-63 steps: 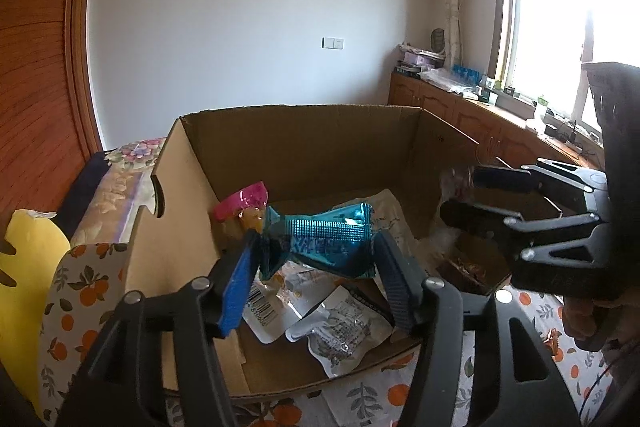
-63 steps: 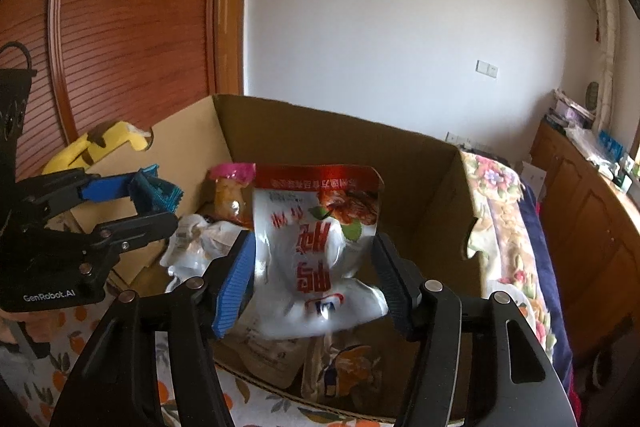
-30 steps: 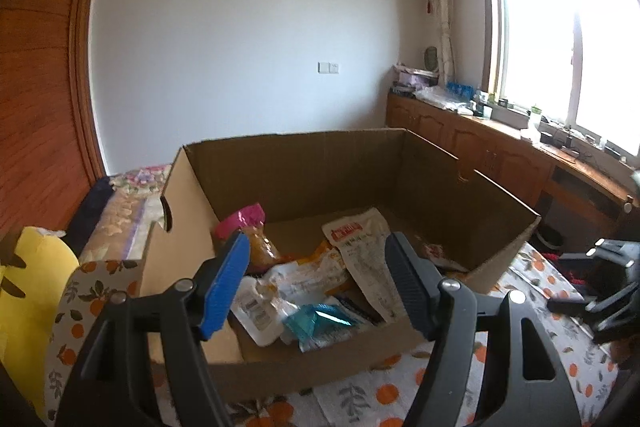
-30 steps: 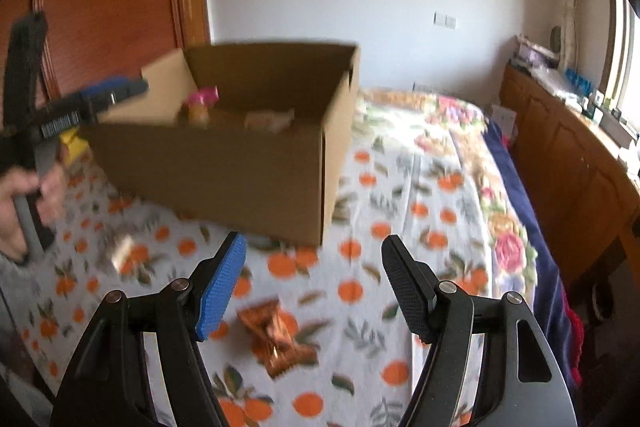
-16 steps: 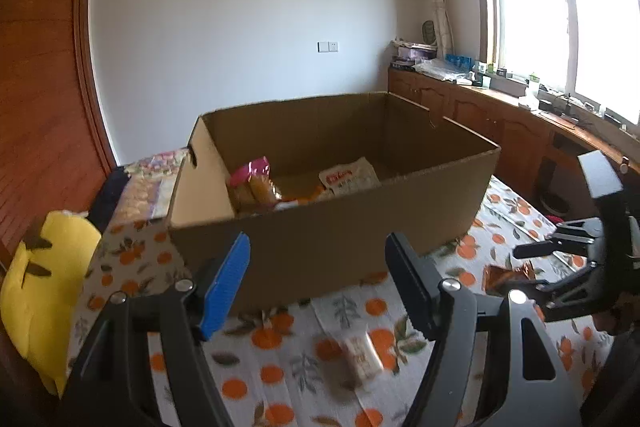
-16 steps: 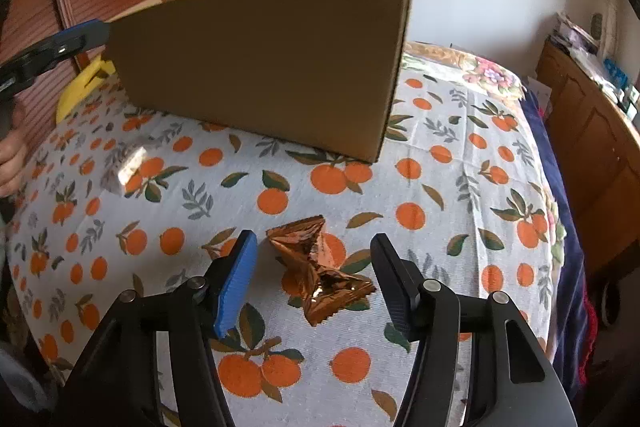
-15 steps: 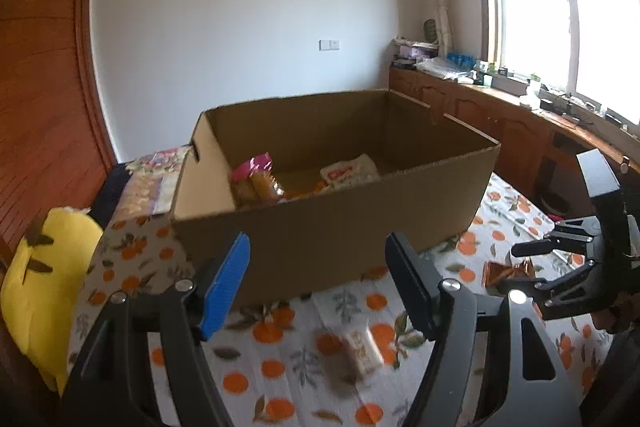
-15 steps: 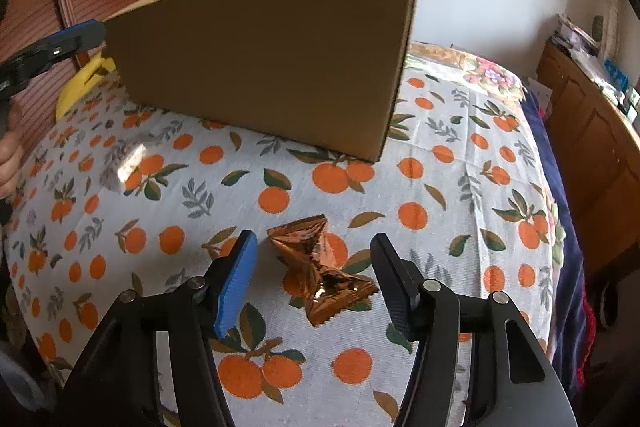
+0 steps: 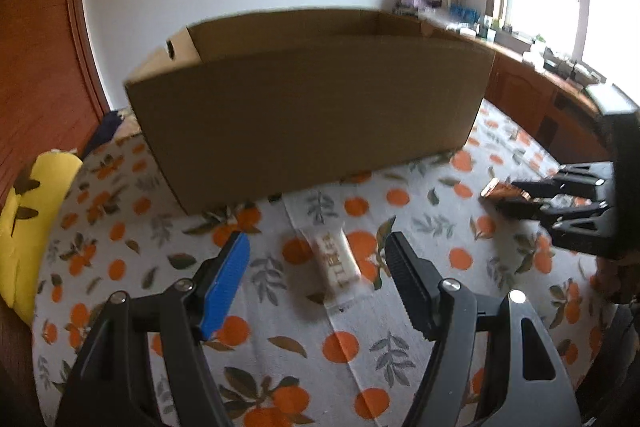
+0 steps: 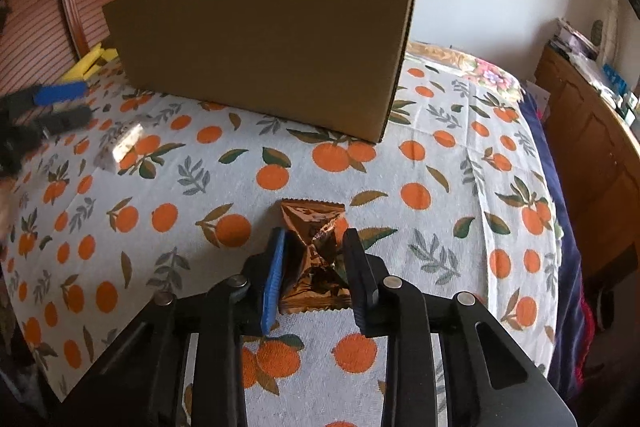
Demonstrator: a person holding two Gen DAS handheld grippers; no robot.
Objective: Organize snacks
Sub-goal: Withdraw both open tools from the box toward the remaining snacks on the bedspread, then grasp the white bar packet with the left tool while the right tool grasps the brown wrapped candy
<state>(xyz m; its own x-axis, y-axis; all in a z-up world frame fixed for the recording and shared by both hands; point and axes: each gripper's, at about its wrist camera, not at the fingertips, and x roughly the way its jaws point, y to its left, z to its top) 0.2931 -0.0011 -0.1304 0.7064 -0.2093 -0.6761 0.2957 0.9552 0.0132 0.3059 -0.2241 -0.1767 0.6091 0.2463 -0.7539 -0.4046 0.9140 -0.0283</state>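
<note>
My right gripper [image 10: 314, 267] has just been closing on the brown foil snack packet [image 10: 314, 251], which lies low in the frame's centre on the orange-print cloth [image 10: 440, 187]; both pads appear to touch its pinched waist. Its long axis runs up the frame, toward the cardboard box [image 10: 264, 39] above. My left gripper [image 9: 316, 263] stands wide and empty, straddling the white snack bar [image 9: 336, 261], lengthwise between the fingers.
</note>
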